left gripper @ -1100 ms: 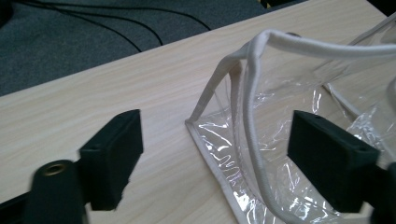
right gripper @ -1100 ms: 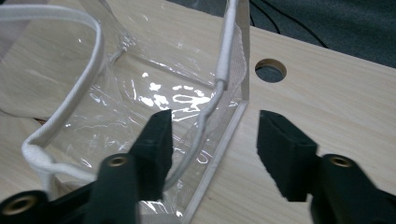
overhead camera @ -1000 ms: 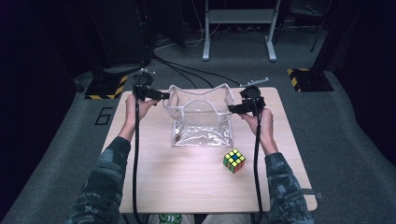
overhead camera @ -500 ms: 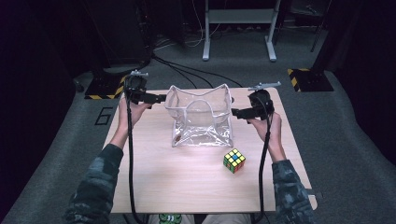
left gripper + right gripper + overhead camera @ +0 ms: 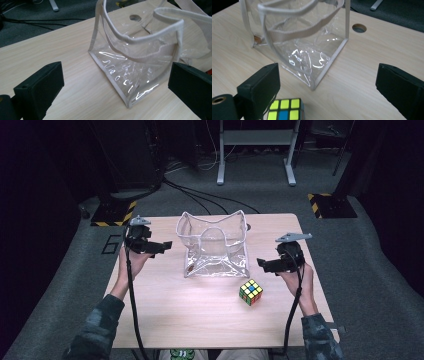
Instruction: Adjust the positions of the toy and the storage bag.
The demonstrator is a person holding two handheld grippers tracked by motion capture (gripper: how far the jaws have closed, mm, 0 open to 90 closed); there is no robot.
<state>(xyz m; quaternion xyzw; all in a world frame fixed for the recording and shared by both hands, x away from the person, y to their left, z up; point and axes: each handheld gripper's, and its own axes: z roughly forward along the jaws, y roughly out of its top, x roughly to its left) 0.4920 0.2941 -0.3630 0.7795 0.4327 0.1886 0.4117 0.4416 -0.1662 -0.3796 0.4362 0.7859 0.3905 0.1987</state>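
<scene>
1. The clear plastic bag with white trim stands open in the middle of the wooden table, toward its far edge.
2. The left gripper hangs left of the bag, jaws spread wide, holding nothing.
3. The right gripper is off the bag's near right corner, jaws apart and empty.
4. A Rubik's cube lies near the right gripper, just nearer than the bag.

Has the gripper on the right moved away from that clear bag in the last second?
Yes. The right gripper has pulled back from the clear bag's top corner toward the person, now nearer the puzzle cube.
</scene>
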